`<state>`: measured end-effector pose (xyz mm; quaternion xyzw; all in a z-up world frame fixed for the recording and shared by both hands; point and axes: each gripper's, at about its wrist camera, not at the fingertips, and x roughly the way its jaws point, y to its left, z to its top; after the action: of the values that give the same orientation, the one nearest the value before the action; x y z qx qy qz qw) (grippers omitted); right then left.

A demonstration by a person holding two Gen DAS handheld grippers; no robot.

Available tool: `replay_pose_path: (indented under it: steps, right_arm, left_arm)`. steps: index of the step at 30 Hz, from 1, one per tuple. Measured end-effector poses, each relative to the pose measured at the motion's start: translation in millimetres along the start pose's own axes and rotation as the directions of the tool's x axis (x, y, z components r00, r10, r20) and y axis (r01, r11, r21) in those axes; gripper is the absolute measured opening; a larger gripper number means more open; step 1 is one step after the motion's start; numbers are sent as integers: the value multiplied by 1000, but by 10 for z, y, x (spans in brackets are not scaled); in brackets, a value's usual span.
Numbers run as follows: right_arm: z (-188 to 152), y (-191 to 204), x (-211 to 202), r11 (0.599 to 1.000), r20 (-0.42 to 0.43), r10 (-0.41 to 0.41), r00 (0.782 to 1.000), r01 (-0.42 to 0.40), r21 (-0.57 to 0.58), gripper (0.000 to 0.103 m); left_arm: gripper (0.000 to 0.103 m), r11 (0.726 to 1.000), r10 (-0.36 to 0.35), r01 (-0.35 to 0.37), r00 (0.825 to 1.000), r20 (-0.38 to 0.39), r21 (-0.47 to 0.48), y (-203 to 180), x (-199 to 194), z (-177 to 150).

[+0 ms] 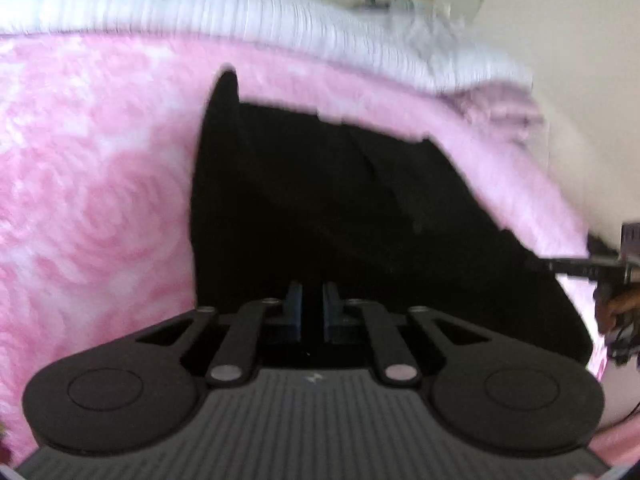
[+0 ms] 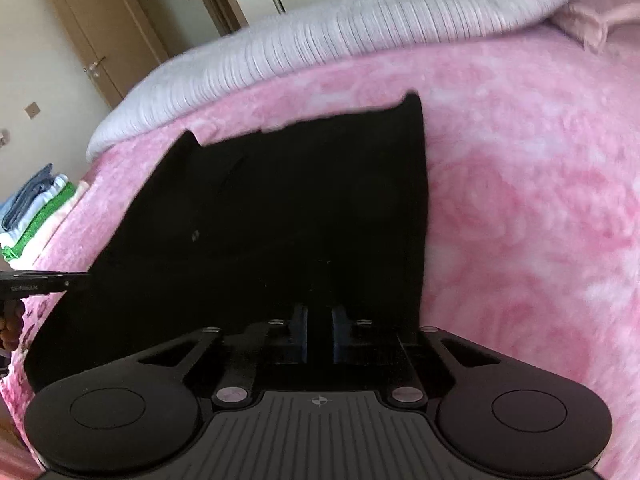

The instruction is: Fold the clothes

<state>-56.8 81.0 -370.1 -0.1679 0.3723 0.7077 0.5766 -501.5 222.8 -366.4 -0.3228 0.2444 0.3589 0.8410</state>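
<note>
the garment (image 1: 320,200) lies spread on the blanket (image 1: 100,180) in front of you. your left gripper (image 1: 312,300) sits at its near edge on the left, your right gripper (image 2: 319,322) at the near edge on the right. behind it lies a ribbed cover (image 2: 320,36); a stack of folded clothes (image 2: 36,212) sits far left.

Reading soft and even throughout — diffuse daylight, no hard shadows falling on the pink blanket (image 1: 100,200). Smearing with motion blur along the white ribbed cover (image 1: 240,12) in the left wrist view, and again on the same cover in the right wrist view. Losing all detail in the black garment (image 2: 280,220), crushing to flat black. Bending straight lines hard toward the rims — the door (image 2: 100,28) leaning, dark vignette cutting the corners. Washing out pale at the wall (image 1: 592,80).
</note>
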Motion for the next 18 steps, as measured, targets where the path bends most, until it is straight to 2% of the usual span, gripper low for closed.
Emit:
replay_pose_path:
  steps: [2, 4, 6, 8, 10, 15, 18]
  right_arm:
    - [36, 2, -87, 1000, 46, 13, 999, -13, 5, 9]
    - [76, -8, -107, 1000, 73, 6, 997, -7, 12, 9]
    - [103, 0, -42, 1000, 70, -13, 997, 11, 20, 9]
    - [113, 11, -10, 999, 64, -38, 997, 36, 31, 9]
    - [99, 26, -38, 997, 56, -73, 996, 70, 44, 11]
    - [62, 62, -107, 985, 36, -158, 987, 154, 76, 23]
    - [-78, 249, -501, 983, 99, -180, 979, 176, 49, 25]
  left_arm:
    - [7, 1000, -12, 12, 999, 47, 2, -5, -89, 30]
    - [7, 1000, 1, -2, 998, 60, 9, -12, -68, 53]
    - [7, 1000, 23, -24, 998, 52, 15, -10, 10, 62]
    - [8, 998, 54, -54, 999, 6, 18, 5, 146, 53]
    - [15, 993, 112, -111, 993, -35, 47, 9, 269, 4]
    - [14, 990, 138, -139, 988, 71, 4, -86, -182, -32]
    - [14, 994, 113, -112, 989, 98, -15, -189, -463, -149]
